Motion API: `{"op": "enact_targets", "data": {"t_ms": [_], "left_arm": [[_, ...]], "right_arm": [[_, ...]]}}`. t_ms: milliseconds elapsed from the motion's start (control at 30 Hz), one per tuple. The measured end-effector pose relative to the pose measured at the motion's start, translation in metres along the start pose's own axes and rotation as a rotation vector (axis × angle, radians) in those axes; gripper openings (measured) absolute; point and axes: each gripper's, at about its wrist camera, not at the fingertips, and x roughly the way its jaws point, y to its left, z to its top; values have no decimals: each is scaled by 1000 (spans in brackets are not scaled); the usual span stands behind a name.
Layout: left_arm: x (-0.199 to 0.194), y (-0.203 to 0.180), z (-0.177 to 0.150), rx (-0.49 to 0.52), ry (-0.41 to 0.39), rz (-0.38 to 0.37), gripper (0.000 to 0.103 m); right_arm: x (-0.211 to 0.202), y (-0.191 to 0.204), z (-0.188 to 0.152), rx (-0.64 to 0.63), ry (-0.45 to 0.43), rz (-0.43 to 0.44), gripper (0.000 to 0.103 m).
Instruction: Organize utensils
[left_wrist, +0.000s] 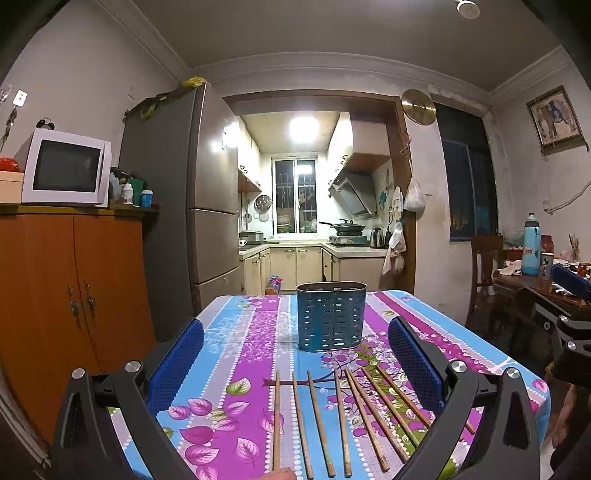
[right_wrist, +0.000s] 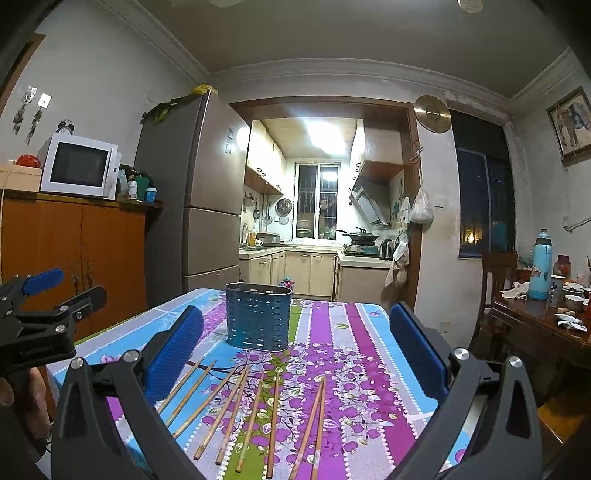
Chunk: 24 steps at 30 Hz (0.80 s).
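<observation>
Several wooden chopsticks (left_wrist: 343, 417) lie side by side on the floral tablecloth, also in the right wrist view (right_wrist: 255, 417). A blue perforated utensil holder (left_wrist: 331, 316) stands upright behind them, also in the right wrist view (right_wrist: 258, 316). My left gripper (left_wrist: 295, 350) is open and empty, held above the near end of the chopsticks. My right gripper (right_wrist: 295, 347) is open and empty, above the chopsticks. The left gripper also shows at the left edge of the right wrist view (right_wrist: 44, 295). The right gripper shows at the right edge of the left wrist view (left_wrist: 569, 295).
The table (left_wrist: 236, 332) has a blue and purple floral cloth. An orange cabinet (left_wrist: 74, 288) with a microwave (left_wrist: 66, 171) stands to the left, a fridge (left_wrist: 192, 206) behind it. A wooden side table (right_wrist: 543, 325) with a blue flask (right_wrist: 540, 264) and cups stands to the right.
</observation>
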Motion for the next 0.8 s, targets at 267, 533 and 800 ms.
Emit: {"op": "enact_targets", "data": {"t_ms": [267, 533, 800], "left_arm": [[0, 5, 0, -2, 4, 6, 100], [3, 7, -3, -4, 18, 7, 100], [28, 33, -61, 51, 196, 32, 100]], "right_arm": [[1, 5, 2, -7, 3, 7, 98], [2, 7, -4, -11, 25, 21, 98], [-2, 12, -46, -6, 137, 93, 68]]}}
